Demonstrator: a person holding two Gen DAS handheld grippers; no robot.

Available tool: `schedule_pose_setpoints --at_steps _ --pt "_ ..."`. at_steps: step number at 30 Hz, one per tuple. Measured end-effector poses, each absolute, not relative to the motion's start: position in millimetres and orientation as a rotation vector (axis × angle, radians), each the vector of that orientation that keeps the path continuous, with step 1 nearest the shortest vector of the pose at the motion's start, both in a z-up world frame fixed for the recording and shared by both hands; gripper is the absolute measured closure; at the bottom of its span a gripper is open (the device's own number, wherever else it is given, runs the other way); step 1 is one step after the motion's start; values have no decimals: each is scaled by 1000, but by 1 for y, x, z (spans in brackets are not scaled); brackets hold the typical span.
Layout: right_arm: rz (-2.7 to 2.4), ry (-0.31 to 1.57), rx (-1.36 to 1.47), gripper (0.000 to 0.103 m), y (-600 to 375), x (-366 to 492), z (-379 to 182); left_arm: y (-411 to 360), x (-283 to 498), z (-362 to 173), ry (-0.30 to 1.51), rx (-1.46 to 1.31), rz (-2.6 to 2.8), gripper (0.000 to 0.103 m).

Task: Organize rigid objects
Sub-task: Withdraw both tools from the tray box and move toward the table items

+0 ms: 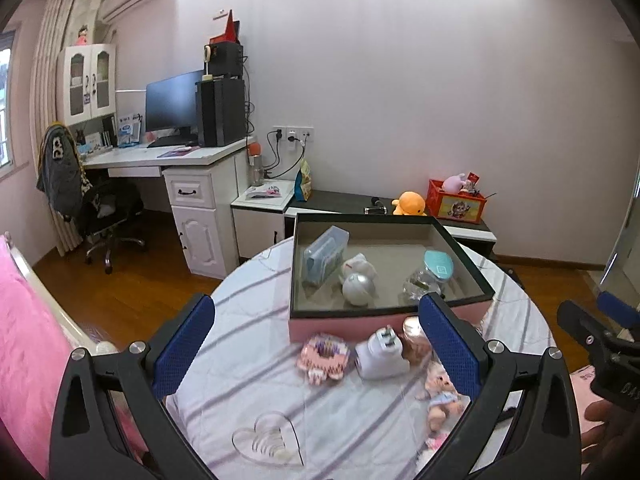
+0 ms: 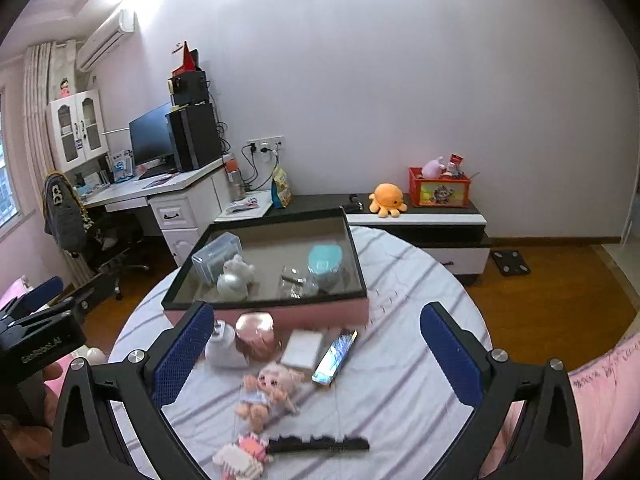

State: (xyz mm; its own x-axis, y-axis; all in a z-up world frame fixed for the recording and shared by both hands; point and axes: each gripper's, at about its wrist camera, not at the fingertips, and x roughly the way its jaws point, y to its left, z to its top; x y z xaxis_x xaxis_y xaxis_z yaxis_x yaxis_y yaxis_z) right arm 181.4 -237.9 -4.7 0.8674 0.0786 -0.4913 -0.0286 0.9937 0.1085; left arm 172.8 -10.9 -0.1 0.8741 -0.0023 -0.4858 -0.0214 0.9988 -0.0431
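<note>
Both tongs hovering wide open and empty, choosing a pick.
Left tongs (image 1: 316,344) are facing the white charger (image 1: 382,354) near the pink box (image 1: 348,322); right tongs (image 2: 316,348) are idling.

Black monitor (image 1: 170,102) on white desk (image 1: 160,158); orange octopus plush (image 2: 386,197) beside red crate (image 2: 439,187).

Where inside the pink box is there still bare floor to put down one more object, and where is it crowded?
Inside the pink box with the dark rim, bare floor lies along the far wall and in the middle, between the white round figure and the clear glass jar. The left end, with the clear plastic case, and the right end, with the teal-lidded container, are crowded.
</note>
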Motion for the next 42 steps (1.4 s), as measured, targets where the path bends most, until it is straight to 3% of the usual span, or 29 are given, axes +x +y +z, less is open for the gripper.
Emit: schedule_pose_setpoints --at_steps 25,42 --pt "31 516 91 0 -245 136 -6 -13 123 -15 523 -50 -6 0" --pt "117 648 95 0 -278 147 -52 -73 108 -81 677 -32 -54 0"
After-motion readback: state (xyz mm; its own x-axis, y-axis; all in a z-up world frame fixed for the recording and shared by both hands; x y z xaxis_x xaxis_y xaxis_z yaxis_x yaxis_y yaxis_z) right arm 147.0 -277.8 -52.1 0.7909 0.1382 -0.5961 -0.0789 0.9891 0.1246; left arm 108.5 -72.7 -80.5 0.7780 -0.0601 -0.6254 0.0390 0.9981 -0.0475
